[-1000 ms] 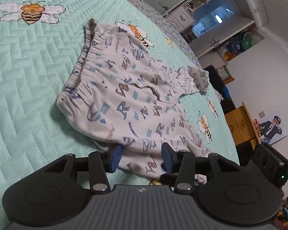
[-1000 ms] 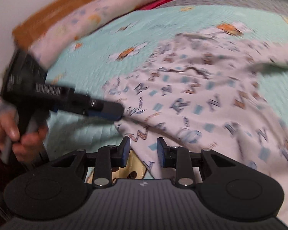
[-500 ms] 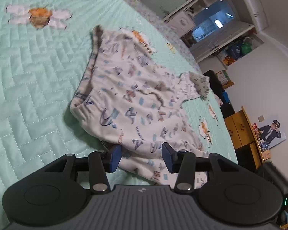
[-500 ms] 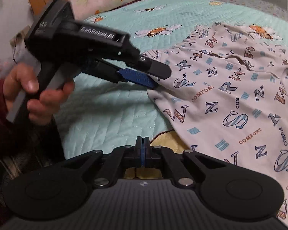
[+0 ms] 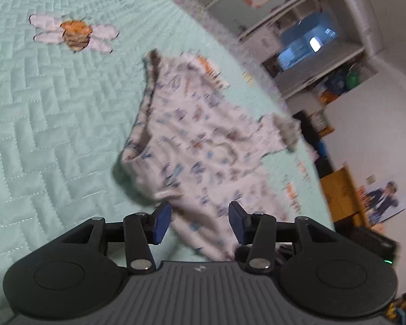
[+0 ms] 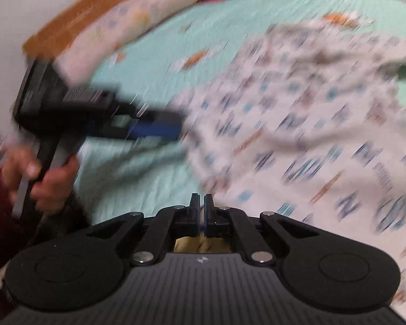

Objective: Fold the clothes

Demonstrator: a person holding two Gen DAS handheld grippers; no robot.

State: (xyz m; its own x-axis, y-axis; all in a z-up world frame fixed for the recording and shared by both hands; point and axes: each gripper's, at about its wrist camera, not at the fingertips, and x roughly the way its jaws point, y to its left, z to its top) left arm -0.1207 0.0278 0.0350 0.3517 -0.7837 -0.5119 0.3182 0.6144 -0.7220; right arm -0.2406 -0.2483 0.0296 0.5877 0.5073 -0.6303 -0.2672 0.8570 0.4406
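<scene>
We see the printed shorts (image 5: 203, 146) lying crumpled on the quilted bedspread (image 5: 46, 124), waistband toward its far side and their near edge running toward the bed's near edge. That edge sits between our left gripper (image 5: 196, 220)'s half-open jaws, not yet pinched. Our right gripper (image 6: 202, 205), angled down just beside the same edge, has just eased apart a crack from fully closed and holds nothing.

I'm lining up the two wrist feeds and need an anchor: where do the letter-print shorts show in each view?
Left wrist view: the letter-print shorts lie mid-frame on the quilt, their near edge running down between the open fingers of the left gripper.
Right wrist view: they fill the right half, blurred, up and right of the right gripper.
Shared landmark: the mint-green bee-print quilt.
</scene>
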